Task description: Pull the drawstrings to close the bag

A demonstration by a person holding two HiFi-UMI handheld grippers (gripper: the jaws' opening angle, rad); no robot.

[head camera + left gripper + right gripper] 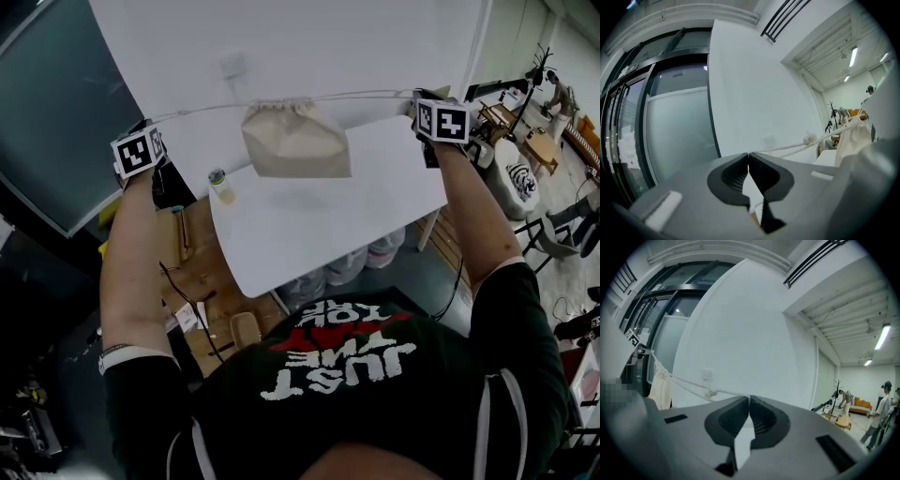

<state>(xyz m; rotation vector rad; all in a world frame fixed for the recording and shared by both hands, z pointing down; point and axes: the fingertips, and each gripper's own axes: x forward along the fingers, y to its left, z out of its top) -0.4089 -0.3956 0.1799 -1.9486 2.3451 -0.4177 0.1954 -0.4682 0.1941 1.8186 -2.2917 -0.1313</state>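
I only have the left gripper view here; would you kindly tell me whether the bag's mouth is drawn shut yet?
Observer: In the head view the bag has its mouth bunched tight at the top, with cord stretched out to both sides.
Operator: Thank you. Is the right tool gripping the cord?
Observer: Yes, the right gripper view shows the right tool shut on the cord.
Operator: And is the bag resting on the table?
Observer: It seems to hang clear above the table, with its shadow on the top below it.
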